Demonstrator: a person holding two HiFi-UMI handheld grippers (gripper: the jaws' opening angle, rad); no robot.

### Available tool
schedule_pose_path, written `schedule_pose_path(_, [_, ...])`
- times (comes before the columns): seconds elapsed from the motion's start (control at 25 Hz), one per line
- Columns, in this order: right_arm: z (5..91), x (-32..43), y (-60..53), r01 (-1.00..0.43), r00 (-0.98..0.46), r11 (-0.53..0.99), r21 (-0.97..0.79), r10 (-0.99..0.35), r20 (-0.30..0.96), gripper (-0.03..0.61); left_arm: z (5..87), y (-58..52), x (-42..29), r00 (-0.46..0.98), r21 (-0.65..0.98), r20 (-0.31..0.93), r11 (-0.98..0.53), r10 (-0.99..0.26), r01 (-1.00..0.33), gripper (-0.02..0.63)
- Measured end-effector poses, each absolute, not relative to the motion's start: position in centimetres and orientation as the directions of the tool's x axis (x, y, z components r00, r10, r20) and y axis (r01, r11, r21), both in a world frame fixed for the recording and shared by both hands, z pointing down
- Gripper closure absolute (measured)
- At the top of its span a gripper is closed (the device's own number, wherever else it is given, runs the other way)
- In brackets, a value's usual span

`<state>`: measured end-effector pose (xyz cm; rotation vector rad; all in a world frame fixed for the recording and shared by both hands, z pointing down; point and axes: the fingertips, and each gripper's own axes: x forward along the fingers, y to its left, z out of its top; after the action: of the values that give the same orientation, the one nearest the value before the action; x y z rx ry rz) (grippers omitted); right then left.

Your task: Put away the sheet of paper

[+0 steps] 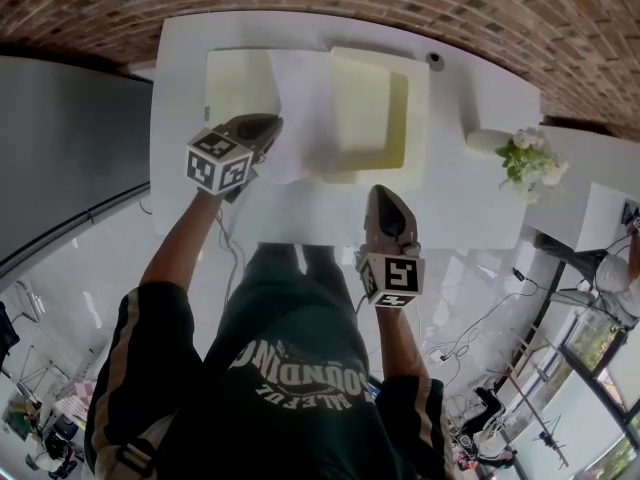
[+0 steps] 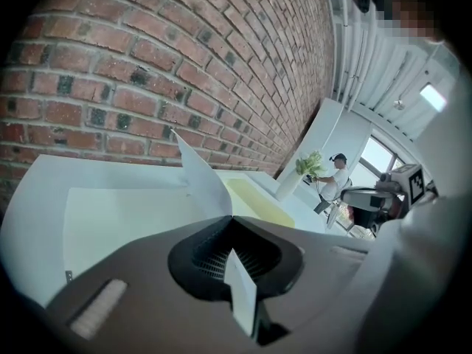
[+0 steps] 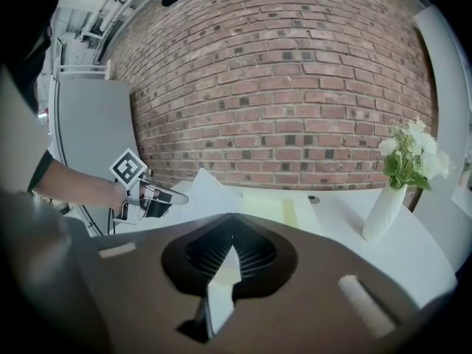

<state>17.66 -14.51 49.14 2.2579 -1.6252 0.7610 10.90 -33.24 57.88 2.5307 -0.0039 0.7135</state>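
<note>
Left tongs (image 1: 266, 126) shut tight on the sheet of paper (image 1: 300, 98), at its 9 o'clock edge. Right tongs (image 1: 384, 194) shut on its 5 o'clock corner. Sheet spans mid-desk (image 1: 470, 208), overlapping a yellow folder (image 1: 385, 118). Vase (image 1: 490, 143) at 3 o'clock.

Rough brick wall (image 3: 280, 87) — smooth table (image 1: 470, 208) — thin, matt paper sheet (image 1: 300, 98)
</note>
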Motion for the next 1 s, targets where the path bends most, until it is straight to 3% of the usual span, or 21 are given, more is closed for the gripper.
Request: schedule_pose_path(1.0, [50.2, 18.1, -14.0, -0.920, 0.260, -0.379, -0.098, -0.779, 0.570, 0.578, 61.5, -32.4, 16.0, 0.864, 0.557, 0.487, -0.808, 0.133, -0.190, 0.603])
